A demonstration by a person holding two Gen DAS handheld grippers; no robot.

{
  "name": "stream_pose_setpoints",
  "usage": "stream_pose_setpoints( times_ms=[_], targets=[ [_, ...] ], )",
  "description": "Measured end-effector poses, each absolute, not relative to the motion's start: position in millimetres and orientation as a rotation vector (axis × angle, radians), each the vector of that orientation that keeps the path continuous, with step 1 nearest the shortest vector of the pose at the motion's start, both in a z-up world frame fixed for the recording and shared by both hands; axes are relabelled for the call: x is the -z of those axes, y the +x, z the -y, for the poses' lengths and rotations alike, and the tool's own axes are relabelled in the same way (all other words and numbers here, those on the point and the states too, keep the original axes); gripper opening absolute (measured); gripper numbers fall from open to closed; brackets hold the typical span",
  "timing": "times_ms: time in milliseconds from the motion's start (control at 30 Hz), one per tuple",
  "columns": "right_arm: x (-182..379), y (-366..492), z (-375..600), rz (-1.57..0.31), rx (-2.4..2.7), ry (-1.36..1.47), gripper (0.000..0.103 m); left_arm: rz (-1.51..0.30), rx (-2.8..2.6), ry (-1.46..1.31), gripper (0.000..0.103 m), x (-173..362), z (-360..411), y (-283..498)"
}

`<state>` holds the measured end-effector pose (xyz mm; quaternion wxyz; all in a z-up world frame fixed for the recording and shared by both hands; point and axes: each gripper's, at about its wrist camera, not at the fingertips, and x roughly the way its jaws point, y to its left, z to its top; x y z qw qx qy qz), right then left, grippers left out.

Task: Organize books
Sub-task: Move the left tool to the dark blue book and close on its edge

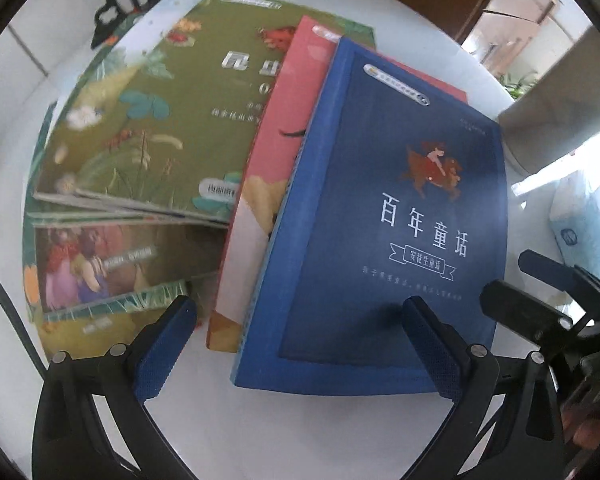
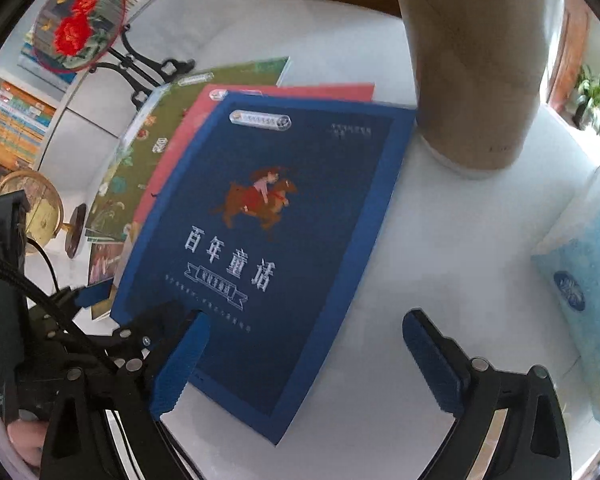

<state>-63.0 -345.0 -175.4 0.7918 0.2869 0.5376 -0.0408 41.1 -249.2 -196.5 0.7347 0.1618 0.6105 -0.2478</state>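
Topping a fanned stack on the white table [image 1: 300, 432] was a blue hardcover storybook [image 1: 384, 216]; both grippers [image 1: 300, 332] [image 2: 306, 344] gaped apart. Only the right view showed a round red-flower embroidery screen [image 2: 78, 22] and a brass globe [image 2: 36, 208].

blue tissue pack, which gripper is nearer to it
Right. The right gripper hovers open over the blue book, with the blue tissue pack just beside its outer finger. The left gripper is open at the book's other side, farther from the pack.

White round tabletop [image 2: 440, 248]. Fanned pile of picture books, blue hardcover book [image 2: 260, 240] uppermost; tan cylindrical container [image 2: 476, 80] and pale-blue tissue pack [image 2: 584, 280] are set alongside.
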Motion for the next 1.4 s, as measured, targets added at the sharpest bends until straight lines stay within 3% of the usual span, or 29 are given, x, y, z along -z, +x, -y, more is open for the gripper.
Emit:
stream_pose_setpoints(
  times_ms=[1000,1233,1400],
  targets=[
    [177,-42,323,-1.125,-0.165,0.675,0.094,-1.395,0.613,0.177,0.096,157,166,24],
    [183,-29,338,-1.105,-0.114,0.657,0.095,-1.362,0.611,0.045,0.097,136,147,71],
    [181,-17,334,-1.106,-0.099,0.568,0.100,-1.371,0.598,0.100,0.099,143,173,81]
  ],
)
